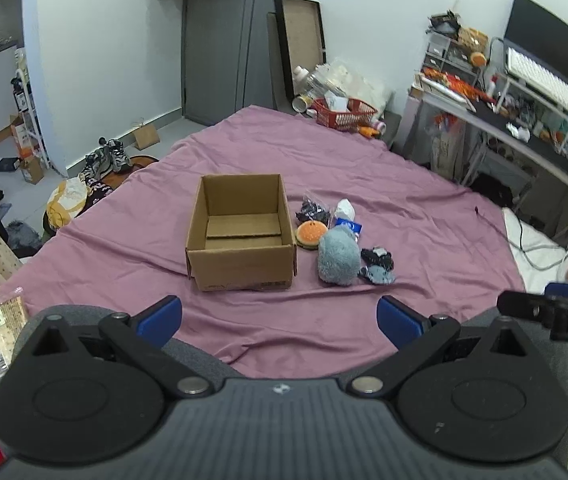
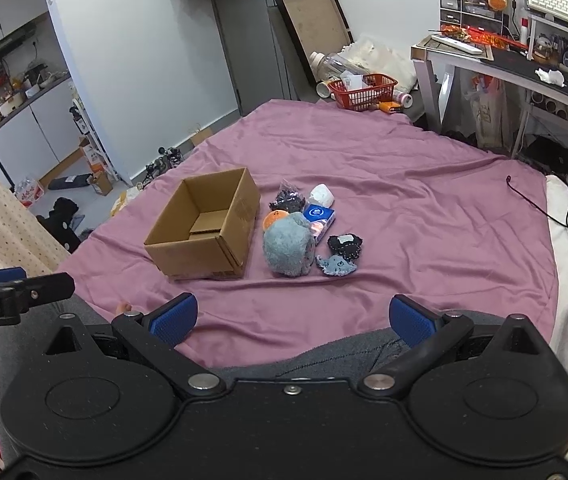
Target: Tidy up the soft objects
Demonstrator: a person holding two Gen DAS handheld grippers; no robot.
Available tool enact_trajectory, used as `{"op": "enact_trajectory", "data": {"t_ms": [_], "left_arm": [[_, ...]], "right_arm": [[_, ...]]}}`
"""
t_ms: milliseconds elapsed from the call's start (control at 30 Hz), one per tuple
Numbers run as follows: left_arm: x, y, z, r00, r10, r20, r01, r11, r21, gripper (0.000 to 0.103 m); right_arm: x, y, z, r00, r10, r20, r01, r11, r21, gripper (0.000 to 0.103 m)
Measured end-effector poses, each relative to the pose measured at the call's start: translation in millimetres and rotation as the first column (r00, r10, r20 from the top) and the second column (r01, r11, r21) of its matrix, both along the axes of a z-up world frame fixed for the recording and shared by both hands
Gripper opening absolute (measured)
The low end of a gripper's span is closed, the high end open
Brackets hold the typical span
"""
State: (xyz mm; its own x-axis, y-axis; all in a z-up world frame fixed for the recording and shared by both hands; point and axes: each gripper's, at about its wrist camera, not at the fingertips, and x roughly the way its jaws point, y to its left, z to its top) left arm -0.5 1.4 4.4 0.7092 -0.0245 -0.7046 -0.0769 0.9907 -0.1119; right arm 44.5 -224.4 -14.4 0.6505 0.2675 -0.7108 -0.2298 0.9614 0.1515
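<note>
Now an open cardboard box [image 1: 241, 236] is seen standing upright on the purple bedsheet [image 1: 384, 168], its opening turned up. In the left wrist view its long axis runs away from the camera; in the right wrist view it is turned diagonally.

Just beside the box, on its right, the soft objects are gathered. A fluffy grey-blue plush [image 1: 338, 256] lies nearest, touching an orange burger-shaped plush [image 1: 311, 234] behind it. A blue tissue pack [image 2: 319, 216] and a dark item in a clear bag [image 1: 311, 211] are placed further back. A small black pouch [image 2: 345, 245] and a flat grey whale toy [image 2: 336, 265] lie right of the plush.

The left gripper [image 1: 279, 320] and the right gripper [image 2: 292, 318] are held above the near edge of the sheet, well apart from the objects. The blue-padded fingers [image 2: 175, 318] of both are spread wide, with nothing between them.
</note>
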Motion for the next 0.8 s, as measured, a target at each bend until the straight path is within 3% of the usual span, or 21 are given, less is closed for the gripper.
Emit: {"op": "enact_trajectory", "data": {"t_ms": [800], "left_arm": [[-7.2, 3.8, 1.0, 1.0, 0.006, 0.001, -0.006, 1.0, 0.016, 0.103]], "right_arm": [[-1.0, -5.2, -0.5, 1.0, -0.008, 0.004, 0.008, 1.0, 0.016, 0.103]]}}
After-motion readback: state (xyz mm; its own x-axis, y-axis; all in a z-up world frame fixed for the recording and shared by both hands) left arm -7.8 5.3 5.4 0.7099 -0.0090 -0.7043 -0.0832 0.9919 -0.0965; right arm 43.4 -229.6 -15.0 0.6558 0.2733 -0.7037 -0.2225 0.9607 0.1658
